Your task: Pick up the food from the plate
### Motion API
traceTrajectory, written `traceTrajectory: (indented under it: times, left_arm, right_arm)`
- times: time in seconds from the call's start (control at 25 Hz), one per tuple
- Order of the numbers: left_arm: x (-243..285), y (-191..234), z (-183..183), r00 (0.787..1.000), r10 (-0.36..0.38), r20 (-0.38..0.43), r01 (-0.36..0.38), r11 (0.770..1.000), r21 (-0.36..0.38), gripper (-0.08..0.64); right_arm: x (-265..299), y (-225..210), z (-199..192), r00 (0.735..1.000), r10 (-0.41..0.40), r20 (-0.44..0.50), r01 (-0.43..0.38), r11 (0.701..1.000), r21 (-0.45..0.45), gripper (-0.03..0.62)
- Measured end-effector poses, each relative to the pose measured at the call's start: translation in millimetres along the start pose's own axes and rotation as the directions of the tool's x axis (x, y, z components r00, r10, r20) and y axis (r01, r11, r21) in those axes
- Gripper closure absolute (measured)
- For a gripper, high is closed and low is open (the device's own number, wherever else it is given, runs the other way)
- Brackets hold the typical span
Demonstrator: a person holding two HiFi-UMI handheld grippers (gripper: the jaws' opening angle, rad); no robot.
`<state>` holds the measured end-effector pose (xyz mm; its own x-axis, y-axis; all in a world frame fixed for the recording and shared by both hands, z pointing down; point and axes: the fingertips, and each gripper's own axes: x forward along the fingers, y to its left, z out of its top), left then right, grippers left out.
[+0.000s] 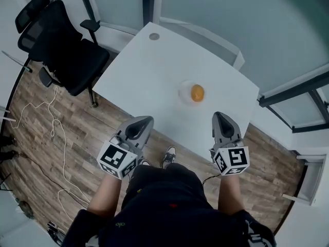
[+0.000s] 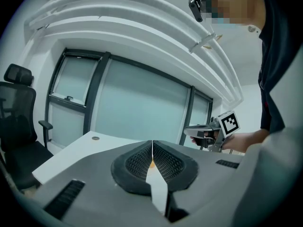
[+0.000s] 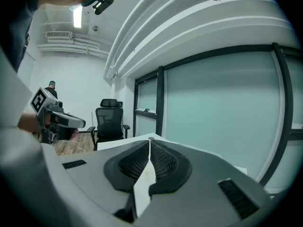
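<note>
An orange round piece of food (image 1: 197, 92) lies on a small white plate (image 1: 184, 92) near the right side of the white table (image 1: 149, 81). My left gripper (image 1: 145, 120) hangs at the table's near edge, left of the plate, its jaws shut with nothing in them. My right gripper (image 1: 218, 117) hovers at the near edge just right of the plate, jaws shut and empty too. In the left gripper view a sliver of orange food (image 2: 151, 164) shows behind the shut left gripper (image 2: 152, 148), and the right gripper (image 2: 189, 131) is at the right. The right gripper view shows my right gripper (image 3: 149, 145) shut, with the left gripper (image 3: 81, 123) at the left.
A black office chair (image 1: 61, 45) stands left of the table on the wood floor. A white cable (image 1: 54, 138) trails across the floor. A round grey cap (image 1: 154, 36) sits in the table's far corner. Glass partitions (image 1: 247, 19) close off the far side. The person's shoes (image 1: 168, 157) stand below the table edge.
</note>
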<state>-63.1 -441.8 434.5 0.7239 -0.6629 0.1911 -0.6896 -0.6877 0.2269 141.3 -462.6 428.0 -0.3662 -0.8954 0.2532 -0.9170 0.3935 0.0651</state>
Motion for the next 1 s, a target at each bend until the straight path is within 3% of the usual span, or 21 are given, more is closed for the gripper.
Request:
traceTrajectory:
  times: [0.36, 0.6, 0.8, 0.88, 0.96, 1.0]
  left_arm:
    - [69, -12, -3, 0.995, 0.057, -0.078, -0.057, 0.998, 0.0, 0.537]
    - [94, -8, -6, 0.995, 0.035, -0.09, -0.038, 0.999, -0.031, 0.537]
    - [105, 3, -16, 0.994, -0.007, -0.106, 0.003, 0.999, -0.039, 0.537]
    - [107, 11, -15, 0.994, -0.005, -0.105, 0.001, 0.999, -0.044, 0.537]
    - [106, 20, -18, 0.994, 0.001, -0.109, -0.007, 0.999, -0.052, 0.537]
    - [104, 25, -21, 0.993, 0.006, -0.115, -0.012, 0.998, -0.056, 0.537]
  right_arm:
    - [41, -64, -33, 0.998, 0.064, -0.006, -0.064, 0.996, 0.067, 0.566]
    - [55, -74, -49, 0.997, 0.067, -0.043, -0.063, 0.994, 0.087, 0.566]
    - [80, -56, -70, 0.985, 0.125, -0.123, -0.114, 0.989, 0.09, 0.565]
    - [94, -48, -81, 0.977, 0.142, -0.16, -0.129, 0.988, 0.088, 0.531]
    - [112, -39, -94, 0.97, 0.153, -0.19, -0.139, 0.986, 0.088, 0.416]
    - [121, -35, -99, 0.969, 0.148, -0.199, -0.134, 0.988, 0.082, 0.416]
